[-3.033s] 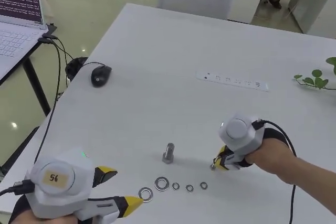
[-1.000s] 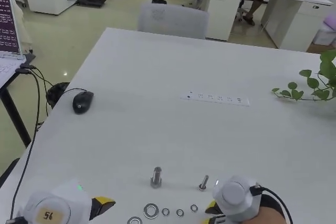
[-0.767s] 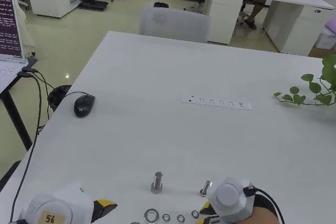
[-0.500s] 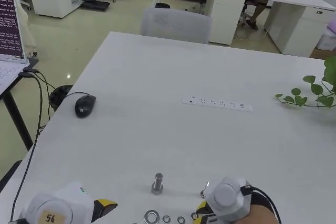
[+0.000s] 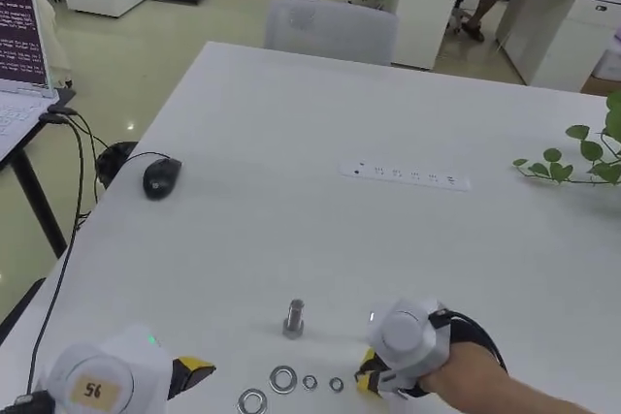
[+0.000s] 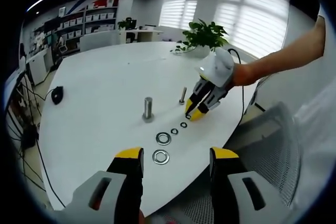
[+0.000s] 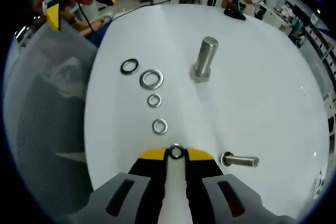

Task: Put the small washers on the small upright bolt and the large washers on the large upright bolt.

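The large upright bolt (image 5: pixel 294 318) stands near the table's front edge, and the small upright bolt (image 7: pixel 239 160) stands to its right. In a row before them lie two large washers (image 7: pixel 129 66) (image 7: pixel 151 78) and two small washers (image 7: pixel 154 100) (image 7: pixel 159 126). My right gripper (image 7: pixel 175 156) is low over the row's right end, shut on a third small washer (image 7: pixel 176 152). My left gripper (image 6: pixel 176 156) hangs open at the front left, just short of the nearest large washer (image 6: pixel 160 156), with nothing between its fingers.
A white power strip (image 5: pixel 405 176) lies mid-table, a black mouse (image 5: pixel 161 177) with its cable at the left edge, a plant (image 5: pixel 582 157) at the right. A grey chair (image 5: pixel 330 31) stands beyond the far edge and a laptop (image 5: pixel 19 26) on a side stand.
The right gripper left the small bolt standing upright, dropped back to the washer row and closed on the rightmost small washer. The left gripper stayed put. The head camera tilted.
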{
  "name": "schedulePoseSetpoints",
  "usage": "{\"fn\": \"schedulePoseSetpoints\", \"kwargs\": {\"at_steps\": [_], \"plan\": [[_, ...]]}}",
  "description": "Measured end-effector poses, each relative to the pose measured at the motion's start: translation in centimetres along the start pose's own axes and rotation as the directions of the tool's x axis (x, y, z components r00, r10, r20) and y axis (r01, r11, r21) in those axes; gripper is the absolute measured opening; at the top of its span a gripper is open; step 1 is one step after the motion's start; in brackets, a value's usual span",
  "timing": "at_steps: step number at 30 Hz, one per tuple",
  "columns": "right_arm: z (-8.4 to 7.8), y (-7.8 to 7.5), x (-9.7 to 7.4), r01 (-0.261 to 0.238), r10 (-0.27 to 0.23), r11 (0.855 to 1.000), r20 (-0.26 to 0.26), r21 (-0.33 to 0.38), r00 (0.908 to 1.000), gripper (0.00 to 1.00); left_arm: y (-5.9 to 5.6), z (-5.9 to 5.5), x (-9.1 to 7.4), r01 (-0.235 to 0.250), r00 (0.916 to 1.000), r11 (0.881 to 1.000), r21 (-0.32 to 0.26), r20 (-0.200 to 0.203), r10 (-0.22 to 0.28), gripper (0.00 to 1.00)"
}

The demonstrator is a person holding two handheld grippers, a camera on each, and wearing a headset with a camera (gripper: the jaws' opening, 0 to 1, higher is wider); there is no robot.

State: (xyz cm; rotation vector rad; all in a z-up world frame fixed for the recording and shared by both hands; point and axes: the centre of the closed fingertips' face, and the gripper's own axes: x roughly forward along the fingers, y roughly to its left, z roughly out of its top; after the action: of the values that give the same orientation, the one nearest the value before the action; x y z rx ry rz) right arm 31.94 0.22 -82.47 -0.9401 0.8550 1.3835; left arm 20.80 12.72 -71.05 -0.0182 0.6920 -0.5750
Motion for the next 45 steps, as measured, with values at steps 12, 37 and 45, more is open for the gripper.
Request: {"fn": "schedulePoseSetpoints", "kwargs": {"at_steps": [12,37,45], "plan": [[-0.5,-0.1,-0.3,0.020,-0.025,0.994,0.037,0.109,0.9990,0.13,0.3,0.0,-0.5,-0.021,0.9997,1.000,-0.014,0.011,0.021,0.49],[-1.2,-1.9,-4.4,0.115,-0.142,0.971,0.116,0.210,0.9831,0.13,0.5,-0.2,-0.4,-0.022,0.9997,1.000,-0.018,0.009,0.022,0.49],[-0.5,-4.3,-6.9,0.173,-0.204,0.961,0.131,0.217,0.9702,0.13,0.5,-0.1,-0.4,-0.024,0.9997,1.000,-0.017,0.012,0.024,0.50]]}}
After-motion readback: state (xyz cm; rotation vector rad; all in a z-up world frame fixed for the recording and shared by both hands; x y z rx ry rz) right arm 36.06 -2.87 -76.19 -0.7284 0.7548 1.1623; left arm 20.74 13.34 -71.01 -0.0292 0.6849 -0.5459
